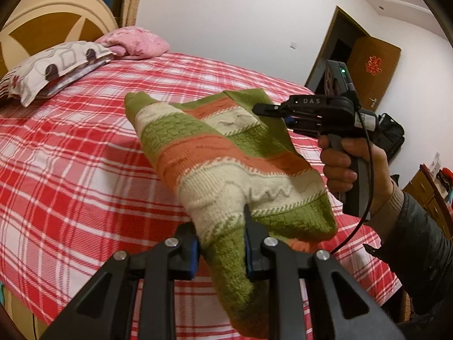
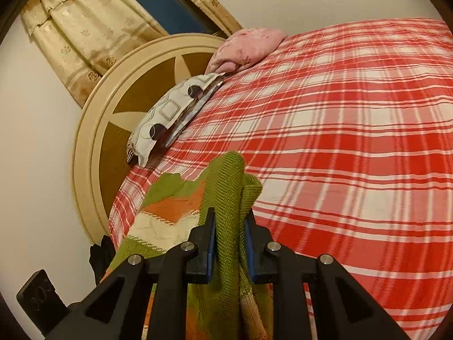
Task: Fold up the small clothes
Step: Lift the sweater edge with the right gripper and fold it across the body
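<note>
1 knitted sweater point(image 1: 226, 153), striped green, orange, cream, held in air above bed point(image 1: 70, 155), stretched between 2 grippers. Left gripper point(image 1: 220, 243): fingers point(image 1: 250, 255) nearly closed, pinching cream-green edge of sweater. Right gripper point(image 2: 230, 235): fingers point(image 2: 208, 240) nearly closed, clamping bunched green fold. 1 hand point(image 1: 348, 164) on right gripper's handle. Bed with red-white plaid cover. 2 pillows at headboard point(image 2: 119, 107): 1 patterned pillow point(image 1: 51, 68), 1 pink pillow point(image 1: 136, 42).

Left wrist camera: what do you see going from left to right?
Grey patterned pillow → pink fluffy pillow → striped green, orange and cream knitted garment → black right gripper → hand → brown door.
</note>
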### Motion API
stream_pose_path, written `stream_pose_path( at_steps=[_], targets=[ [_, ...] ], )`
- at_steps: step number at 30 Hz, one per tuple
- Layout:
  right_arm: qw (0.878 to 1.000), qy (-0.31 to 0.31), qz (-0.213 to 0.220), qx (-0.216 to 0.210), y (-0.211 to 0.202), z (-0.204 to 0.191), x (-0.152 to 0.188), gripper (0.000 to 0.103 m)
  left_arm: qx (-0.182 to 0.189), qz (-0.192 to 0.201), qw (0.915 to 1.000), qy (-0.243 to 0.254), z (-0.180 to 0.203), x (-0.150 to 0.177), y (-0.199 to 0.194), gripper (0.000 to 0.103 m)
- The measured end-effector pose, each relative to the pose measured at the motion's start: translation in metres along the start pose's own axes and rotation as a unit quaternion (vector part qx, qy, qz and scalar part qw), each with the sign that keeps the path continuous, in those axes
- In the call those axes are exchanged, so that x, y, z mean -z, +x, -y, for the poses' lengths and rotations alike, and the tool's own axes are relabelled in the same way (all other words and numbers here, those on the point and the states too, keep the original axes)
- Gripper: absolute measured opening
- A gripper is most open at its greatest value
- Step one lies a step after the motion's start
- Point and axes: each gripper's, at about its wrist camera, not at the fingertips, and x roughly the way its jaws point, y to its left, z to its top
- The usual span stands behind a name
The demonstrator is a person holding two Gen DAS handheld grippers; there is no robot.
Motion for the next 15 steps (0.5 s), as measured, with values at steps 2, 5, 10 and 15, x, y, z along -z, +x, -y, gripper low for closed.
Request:
stream_pose_path(
  at_steps=[2, 5, 10, 15],
  targets=[
    [1.0, 0.0, -0.006, -0.004, 0.011, -0.005, 0.0, 0.017, -0.006, 0.002, 1.0, -0.005, -0.007, 0.002, -0.003, 0.025],
    [1.0, -0.004, -0.018, -0.009, 0.03, -0.016, 0.0, 0.017, -0.014, 0.002, 0.9998, -0.016, -0.019, 0.006, -0.006, 0.025],
    [0.999, -0.011, -0.039, -0.013, 0.062, -0.031, 0.002, 0.017, -0.026, -0.001, 0.9991, -0.032, -0.038, 0.015, -0.009, 0.025],
    [0.998, -0.013, -0.061, -0.007, 0.089, -0.037, 0.009, 0.017, -0.03, -0.013, 0.9983, -0.047, -0.05, 0.027, -0.006, 0.025]
  ],
)
